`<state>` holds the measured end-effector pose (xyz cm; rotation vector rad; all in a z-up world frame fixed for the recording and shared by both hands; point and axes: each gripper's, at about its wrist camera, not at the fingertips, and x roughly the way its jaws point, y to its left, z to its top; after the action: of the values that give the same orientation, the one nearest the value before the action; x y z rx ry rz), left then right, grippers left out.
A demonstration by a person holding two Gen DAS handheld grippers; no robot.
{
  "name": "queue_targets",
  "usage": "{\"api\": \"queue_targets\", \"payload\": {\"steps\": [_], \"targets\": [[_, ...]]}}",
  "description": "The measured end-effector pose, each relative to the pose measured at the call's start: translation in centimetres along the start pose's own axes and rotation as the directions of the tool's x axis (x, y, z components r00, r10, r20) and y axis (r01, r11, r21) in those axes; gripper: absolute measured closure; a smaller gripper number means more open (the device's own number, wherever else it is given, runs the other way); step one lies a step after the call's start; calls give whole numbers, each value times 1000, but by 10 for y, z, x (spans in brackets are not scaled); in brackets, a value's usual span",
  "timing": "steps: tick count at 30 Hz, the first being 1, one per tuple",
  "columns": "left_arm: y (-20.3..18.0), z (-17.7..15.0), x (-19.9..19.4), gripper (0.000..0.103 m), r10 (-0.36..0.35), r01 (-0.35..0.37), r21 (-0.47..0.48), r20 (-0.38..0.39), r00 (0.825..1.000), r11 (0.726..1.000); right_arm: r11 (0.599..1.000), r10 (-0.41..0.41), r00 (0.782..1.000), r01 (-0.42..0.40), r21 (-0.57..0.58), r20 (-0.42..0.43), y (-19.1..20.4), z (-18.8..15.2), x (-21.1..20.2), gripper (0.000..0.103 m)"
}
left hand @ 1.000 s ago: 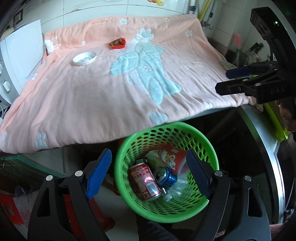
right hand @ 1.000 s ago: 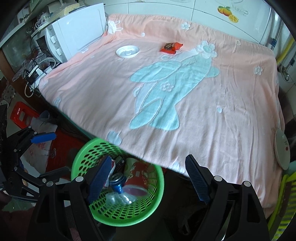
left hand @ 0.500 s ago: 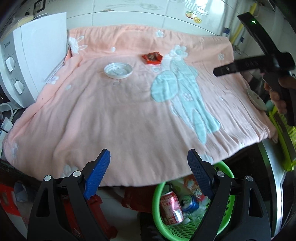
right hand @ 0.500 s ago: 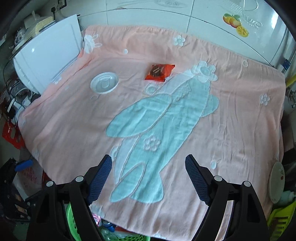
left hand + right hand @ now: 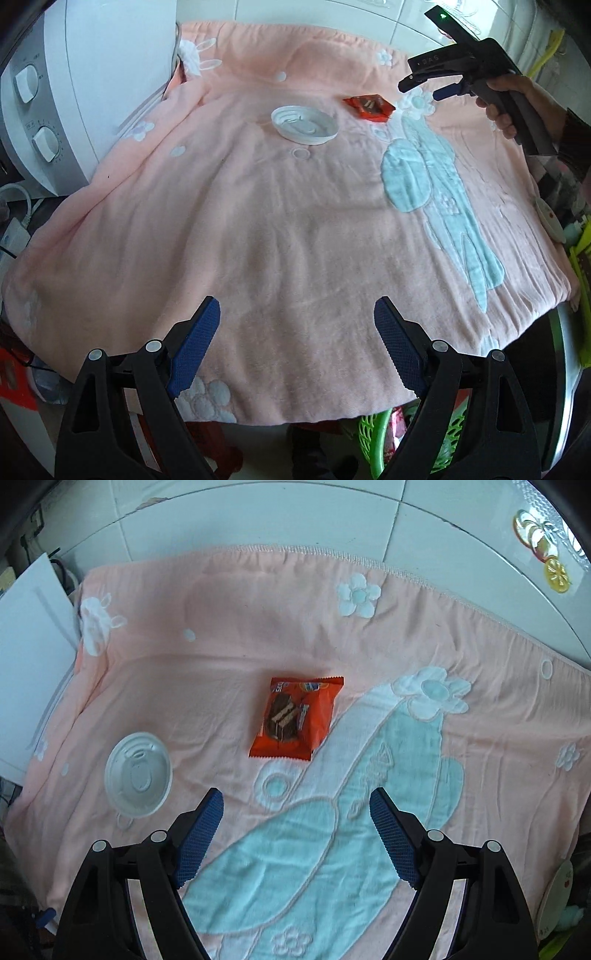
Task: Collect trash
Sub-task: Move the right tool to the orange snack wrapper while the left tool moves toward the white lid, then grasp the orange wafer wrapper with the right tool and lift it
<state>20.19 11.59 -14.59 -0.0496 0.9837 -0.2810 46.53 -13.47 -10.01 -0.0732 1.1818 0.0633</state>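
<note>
An orange snack wrapper (image 5: 297,718) lies flat on the pink blanket (image 5: 480,738), a little ahead of my right gripper (image 5: 296,810), which is open with nothing between its blue pads. A white plastic lid (image 5: 138,774) rests to the wrapper's left. In the left wrist view the lid (image 5: 304,124) and the wrapper (image 5: 369,106) lie far across the blanket (image 5: 277,240). My left gripper (image 5: 297,321) hovers open and empty over the blanket's near edge. The right gripper (image 5: 424,84), held by a hand, hangs just right of the wrapper. The green basket (image 5: 373,439) peeks out below the blanket's edge.
A white appliance with knobs (image 5: 48,110) stands at the left of the blanket, its white side (image 5: 26,657) also in the right wrist view. A tiled wall (image 5: 295,520) backs the table. A round white disc (image 5: 557,897) and yellow-green items sit at the right edge.
Both grippers moved from over the green basket out across the blanket. The right one has come close above the orange wrapper. The basket has slid almost out of view.
</note>
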Motion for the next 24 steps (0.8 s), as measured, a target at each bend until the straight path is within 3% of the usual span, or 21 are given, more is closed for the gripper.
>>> {"api": "queue_targets", "payload": {"steps": [7,17,24], "targets": [[19,2,12,19,23,-24,-37,-24,999,999,999,-31,999,32,23,-34,-1,30,51,24],[32,9,19,19,38,-40,-60,-29,999,997,998,-36,998,39,52,-55,-6,49,87,25],[32,18,25,19,40,-42,-56,-29,999,998,998,-44,996,47,41,-73,-4,54,107,33]]}}
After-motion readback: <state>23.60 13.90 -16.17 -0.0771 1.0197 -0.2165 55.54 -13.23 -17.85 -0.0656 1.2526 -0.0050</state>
